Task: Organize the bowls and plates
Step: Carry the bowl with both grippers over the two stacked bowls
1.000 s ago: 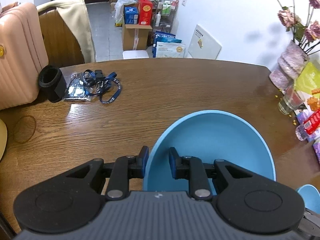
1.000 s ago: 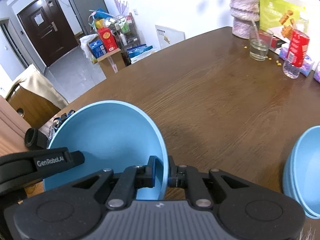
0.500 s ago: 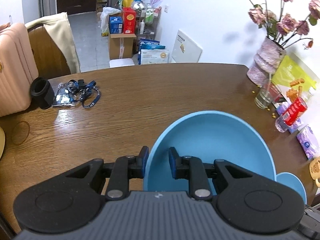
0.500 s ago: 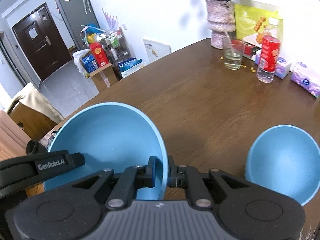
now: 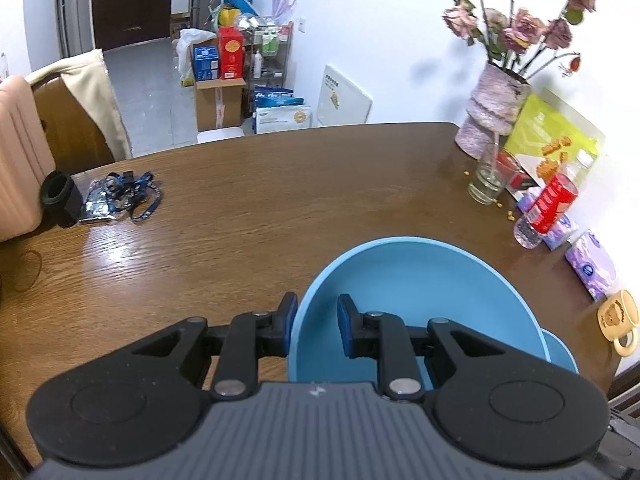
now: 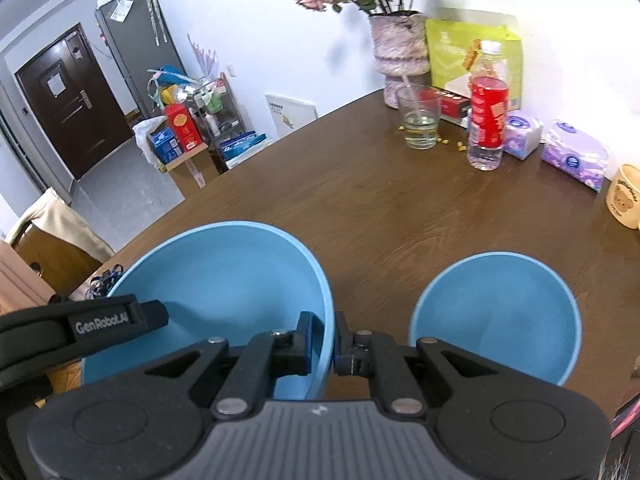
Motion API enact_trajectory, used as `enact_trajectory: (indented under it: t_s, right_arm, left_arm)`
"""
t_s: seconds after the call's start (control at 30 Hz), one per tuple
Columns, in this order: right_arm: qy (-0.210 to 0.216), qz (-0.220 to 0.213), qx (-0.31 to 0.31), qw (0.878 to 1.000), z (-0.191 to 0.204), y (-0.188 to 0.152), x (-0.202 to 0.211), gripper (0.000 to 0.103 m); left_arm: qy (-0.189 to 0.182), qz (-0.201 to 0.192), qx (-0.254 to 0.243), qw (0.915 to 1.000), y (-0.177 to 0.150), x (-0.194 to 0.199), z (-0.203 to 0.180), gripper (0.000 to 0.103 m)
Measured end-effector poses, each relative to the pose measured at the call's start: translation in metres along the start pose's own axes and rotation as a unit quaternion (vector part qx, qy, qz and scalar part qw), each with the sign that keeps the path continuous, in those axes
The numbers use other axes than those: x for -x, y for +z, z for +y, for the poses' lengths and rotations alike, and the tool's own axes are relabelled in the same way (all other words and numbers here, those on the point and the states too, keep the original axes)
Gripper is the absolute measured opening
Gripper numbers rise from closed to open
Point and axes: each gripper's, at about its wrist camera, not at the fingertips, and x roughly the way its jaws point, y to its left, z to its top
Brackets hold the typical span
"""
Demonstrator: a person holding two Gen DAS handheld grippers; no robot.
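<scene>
Large blue bowl (image 6: 224,280): smooth matte surface, most likely plastic, round with a thin rim and deep curved wall, uniform light blue, no markings seen. It is held above the counter (image 5: 280,208), a brown surface with pronounced wood grain and a glossy reflection at its left side. The bowl's mouth faces upward and is tipped somewhat toward the cameras; being round, it has no long axis.

Left gripper (image 5: 313,328): black body, blue pads. Its fingers (image 5: 289,326) straddle the near-left rim, one outside the wall and one inside. The outer pad touches the wall; the inner pad appears to stand slightly off it, yet the narrow gap and the lifted bowl indicate a grasp.

Right gripper (image 6: 322,342): the fingers (image 6: 306,342) are clenched tight on the right rim of the same bowl, one pad inside, one outside, with the thin wall pinched between them. The left gripper's black arm, lettered in white, crosses the bowl's left edge in the right wrist view.

Small blue bowl (image 6: 496,316): same colour and finish, resting upright on the counter just to the right of the large bowl, apart from it in the right wrist view.

Along the counter's far right edge: clear glass (image 6: 418,122), red-labelled bottle (image 6: 486,116), textured vase (image 6: 398,46) of dried roses, purple tissue packs (image 6: 574,158), cream mug (image 6: 624,196).
</scene>
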Motion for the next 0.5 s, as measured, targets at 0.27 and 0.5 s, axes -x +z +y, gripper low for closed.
enact_trajectory:
  t_s: [0.27,0.5]
  right_arm:
    - [-0.005,-0.008,-0.017,1.0,-0.038,0.002,0.013,0.009]
    - [-0.016,-0.017,-0.034,0.999,-0.072,0.006,0.021,0.009]
  left_arm:
    - [-0.011,-0.003,-0.021,0.9997,-0.006,0.006,-0.039,0.022]
    - [-0.025,-0.004,-0.042,0.9988,-0.01,0.006,-0.077,0.022]
